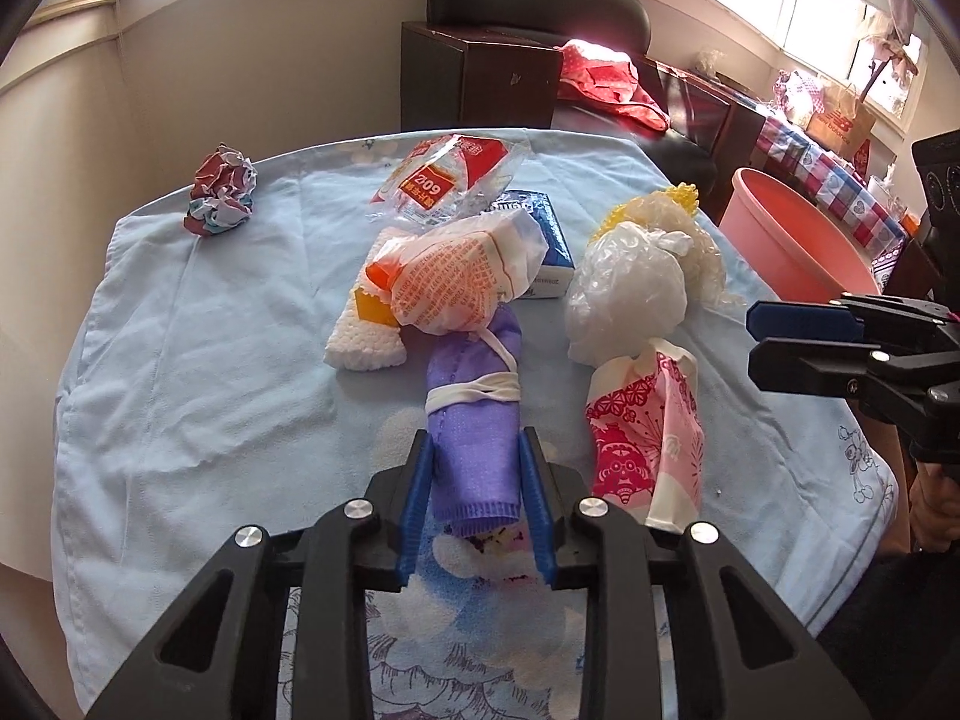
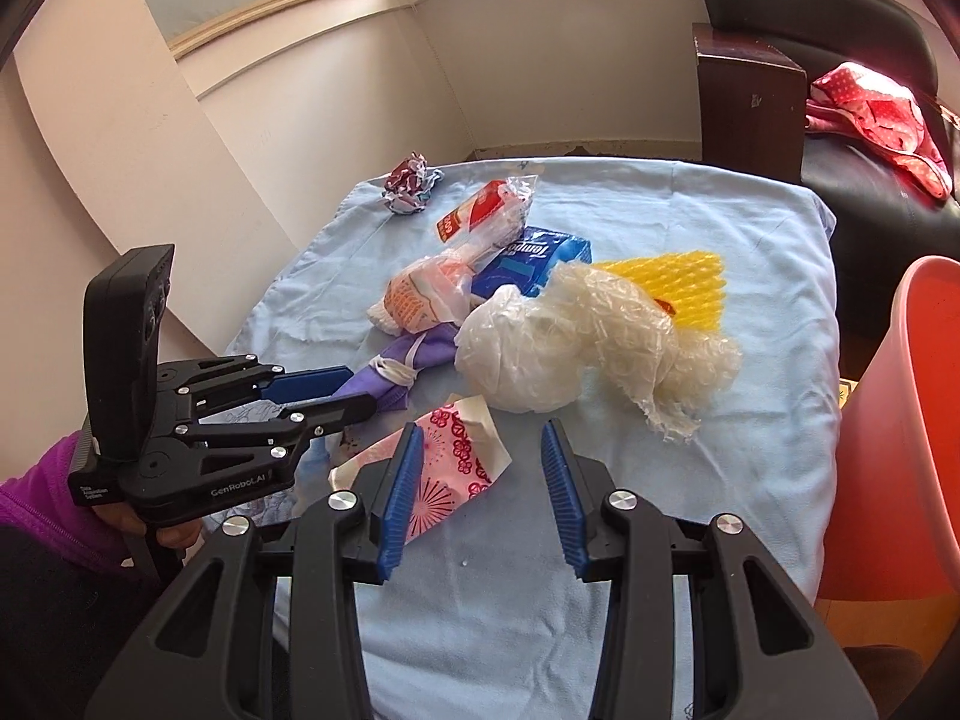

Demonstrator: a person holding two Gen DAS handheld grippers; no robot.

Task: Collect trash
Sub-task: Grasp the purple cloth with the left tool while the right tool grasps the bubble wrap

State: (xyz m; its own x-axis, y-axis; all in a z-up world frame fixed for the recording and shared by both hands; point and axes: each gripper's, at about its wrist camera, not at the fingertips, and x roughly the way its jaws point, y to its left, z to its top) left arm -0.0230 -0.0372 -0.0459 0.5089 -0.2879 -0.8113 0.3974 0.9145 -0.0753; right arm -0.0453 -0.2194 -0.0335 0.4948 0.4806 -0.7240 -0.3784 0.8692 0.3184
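Trash lies on a table under a light blue cloth (image 1: 210, 360). My left gripper (image 1: 477, 450) has its blue fingers on both sides of a rolled purple cloth tied with a white band (image 1: 474, 420); it also shows in the right wrist view (image 2: 396, 372). My right gripper (image 2: 483, 450) is open and empty, just right of a pink patterned paper bag (image 2: 450, 462) (image 1: 648, 444). Further back lie a white plastic bag ball (image 2: 516, 354) (image 1: 627, 288), bubble wrap (image 2: 636, 336), yellow foam net (image 2: 678, 282), an orange-print wrapper (image 1: 456, 282) and a crumpled paper ball (image 1: 222, 189).
A salmon-pink bin (image 2: 900, 420) (image 1: 792, 240) stands off the table's right edge. A blue tissue pack (image 2: 534, 258) and a red-and-clear wrapper (image 1: 456, 177) lie mid-table. A dark cabinet (image 1: 480, 78) and a black chair with a red cloth (image 2: 876, 114) stand behind. Walls close the left side.
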